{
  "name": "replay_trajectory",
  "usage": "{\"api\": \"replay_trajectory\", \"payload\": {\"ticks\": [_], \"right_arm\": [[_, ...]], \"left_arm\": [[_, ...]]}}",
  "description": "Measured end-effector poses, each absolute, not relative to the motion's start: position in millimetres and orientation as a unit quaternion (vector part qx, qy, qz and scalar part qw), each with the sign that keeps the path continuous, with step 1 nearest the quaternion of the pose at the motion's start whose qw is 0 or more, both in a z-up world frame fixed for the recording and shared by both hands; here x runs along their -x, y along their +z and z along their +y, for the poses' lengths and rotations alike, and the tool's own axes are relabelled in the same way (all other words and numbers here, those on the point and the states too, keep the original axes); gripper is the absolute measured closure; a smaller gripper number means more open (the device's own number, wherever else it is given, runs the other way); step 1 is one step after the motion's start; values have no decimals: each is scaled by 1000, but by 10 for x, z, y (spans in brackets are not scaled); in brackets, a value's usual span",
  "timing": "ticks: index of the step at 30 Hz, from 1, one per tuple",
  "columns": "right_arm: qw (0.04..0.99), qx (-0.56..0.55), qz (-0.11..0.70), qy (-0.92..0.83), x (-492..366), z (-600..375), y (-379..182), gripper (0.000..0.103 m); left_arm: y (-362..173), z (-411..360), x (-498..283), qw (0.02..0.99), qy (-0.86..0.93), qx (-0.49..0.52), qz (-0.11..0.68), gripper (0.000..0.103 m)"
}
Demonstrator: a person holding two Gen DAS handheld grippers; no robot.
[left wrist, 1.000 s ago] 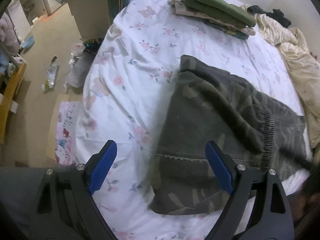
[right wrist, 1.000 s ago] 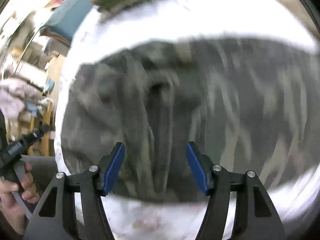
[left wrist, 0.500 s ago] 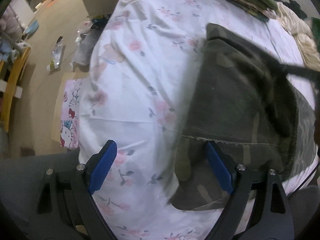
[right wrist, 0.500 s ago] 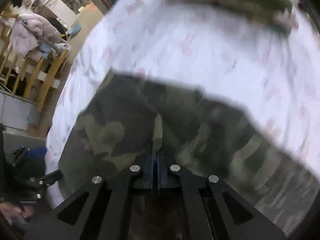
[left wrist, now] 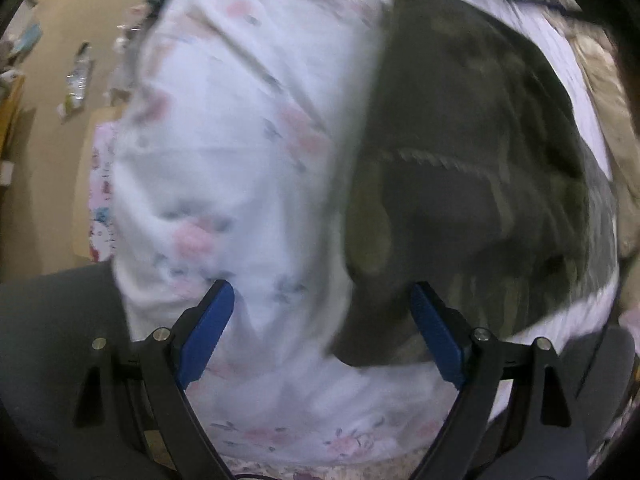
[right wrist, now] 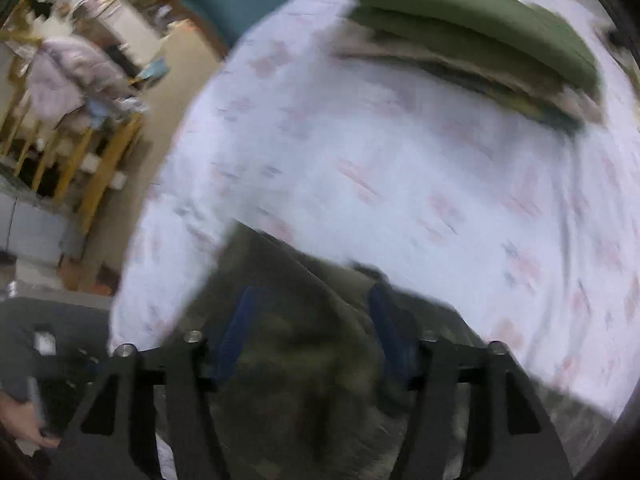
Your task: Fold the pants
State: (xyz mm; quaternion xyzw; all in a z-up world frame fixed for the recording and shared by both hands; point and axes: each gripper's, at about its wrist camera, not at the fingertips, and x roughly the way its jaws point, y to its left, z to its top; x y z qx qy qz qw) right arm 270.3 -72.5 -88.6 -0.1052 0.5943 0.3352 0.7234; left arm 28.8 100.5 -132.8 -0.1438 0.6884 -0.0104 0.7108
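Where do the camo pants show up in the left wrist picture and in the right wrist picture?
Left wrist: the camo pants fill the right half, ahead of the open left gripper.
Right wrist: they lie at bottom centre, bunched between the fingers of the open right gripper.
Shared landmark: the floral bedsheet under them.

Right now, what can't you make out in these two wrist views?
- Right tongs, right wrist view: motion blur; grip on the camouflage-print fabric pants unclear.
- Pants' right end, left wrist view: blurred, cut by the lens rim.
- Folded green clothes stack: smeared, count unreadable.
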Motion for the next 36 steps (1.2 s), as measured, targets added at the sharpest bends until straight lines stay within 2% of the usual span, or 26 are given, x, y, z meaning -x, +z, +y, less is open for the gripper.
{"api": "replay_trajectory", "payload": {"ticks": [2,4,6,7,8,9,13,18,23,24,27,32,36], "right_arm": [[712,140,595,347,-2758,-385,-1008,40],[699,157,604,350,-2787,-192,-1177,41],[685,164,618,349,-2806,-99,-1366,44],[672,161,627,360,-2797,-71,-1438,63],[665,161,627,372,-2770,-58,-1452,101],[669,166,614,385,-2730,-68,-1399,103],[685,154,597,388,-2753,-197,-1211,103],[724,170,556,371,-2796,-159,-1042,103],[718,171,576,350,-2859,-128,-1245,102],[726,157,574,345,-2865,-220,-1139,101],[758,142,547,325,-2783,-614,-765,97],[755,103,564,317,-2044,-1320,-543,96],[755,86,592,270,-1434,-1640,-859,96]], "left_arm": [[-1336,938,-280,712,-29,140,687,22],[-1383,892,-289,705,-46,147,692,44],[-1428,873,-286,699,-51,153,697,52],[-1443,862,-282,698,-57,154,697,62],[-1462,853,-281,695,-63,156,700,69],[-1485,840,-281,690,-68,158,704,83],[-1497,813,-288,686,-59,151,709,97],[-1352,769,-288,699,-71,116,702,101],[-1385,758,-314,687,-51,130,713,98],[-1377,737,-312,686,-49,127,715,96],[-1326,681,-324,692,-39,107,713,72],[-1106,689,-386,724,-39,105,681,71],[-964,728,-441,743,-15,103,662,71]]}}
